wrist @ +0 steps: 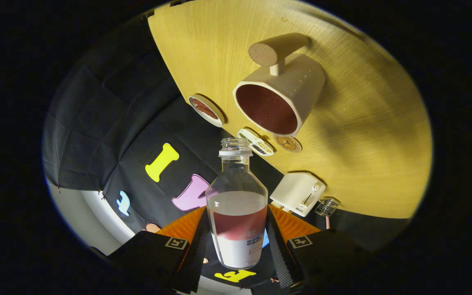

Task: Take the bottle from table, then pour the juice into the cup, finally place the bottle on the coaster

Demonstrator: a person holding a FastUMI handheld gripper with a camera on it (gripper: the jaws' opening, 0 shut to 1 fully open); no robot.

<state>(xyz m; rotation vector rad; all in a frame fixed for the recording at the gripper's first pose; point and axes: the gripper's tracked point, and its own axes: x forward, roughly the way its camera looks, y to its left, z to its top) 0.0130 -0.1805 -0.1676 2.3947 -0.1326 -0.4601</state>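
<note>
My gripper (238, 223) is shut on a clear glass bottle (238, 205), its orange fingers (184, 227) pressing on both sides of the lower body. The bottle has no cap and holds red juice in its lower half, above a white label. Seen from the gripper, the wooden table (363, 123) stands steeply tilted. Beyond the bottle's mouth stands a cream cup (281, 94) with a wooden handle; red juice shows inside it. A small round coaster (206, 110) with a brown centre lies near the table's edge, beside the cup.
Two small flat pieces, one white (255, 142) and one gold and round (288, 144), lie between the cup and the bottle's mouth. A white toaster-like box (298, 192) and a small wire object (327, 206) sit near the table edge, just past my right finger.
</note>
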